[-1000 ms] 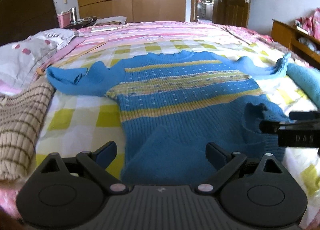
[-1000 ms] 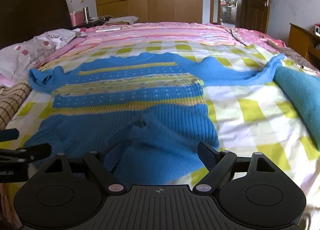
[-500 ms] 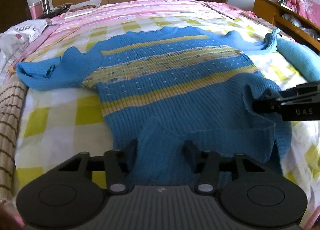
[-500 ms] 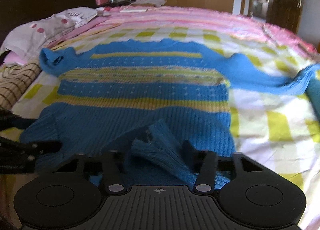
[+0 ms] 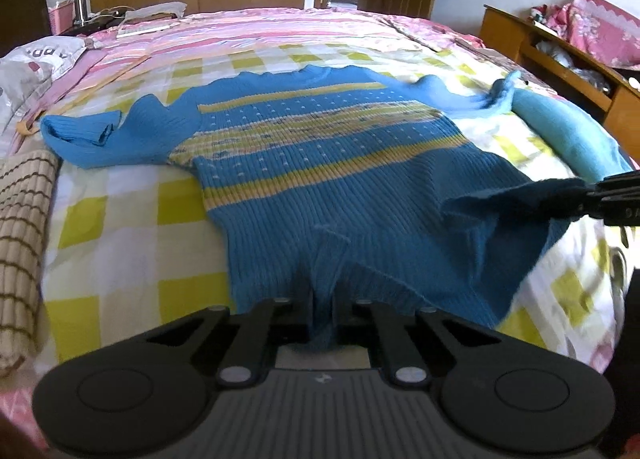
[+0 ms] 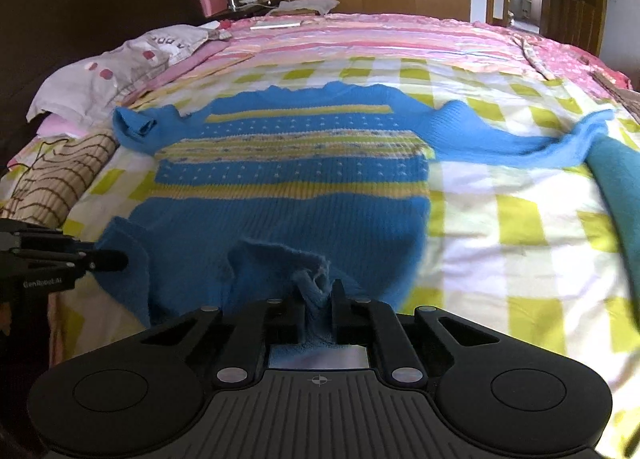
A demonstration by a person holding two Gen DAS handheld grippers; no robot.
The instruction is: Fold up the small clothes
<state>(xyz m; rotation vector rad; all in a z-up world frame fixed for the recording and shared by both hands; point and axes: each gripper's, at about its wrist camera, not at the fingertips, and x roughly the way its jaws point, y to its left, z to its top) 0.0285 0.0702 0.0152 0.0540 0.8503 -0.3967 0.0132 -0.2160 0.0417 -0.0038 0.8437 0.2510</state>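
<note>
Now both grippers — left gripper (image 5: 322, 299), right gripper (image 6: 316, 297) closing — pinch the blue striped sweater (image 5: 320, 163) at its hem; next, carry the hem toward the collar.

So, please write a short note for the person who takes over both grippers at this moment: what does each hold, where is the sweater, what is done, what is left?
Left gripper: shut on the near hem of the blue striped sweater.
Right gripper: closing on the same hem, knit bunched between its fingers.
Sweater: spread on the checked bedsheet, near edge raised, both sleeves spread out to the sides.
Done: hem gripped at two points.
Left: no fold made yet; probably carry the hem toward the far edge, then deal with the sleeves.
</note>
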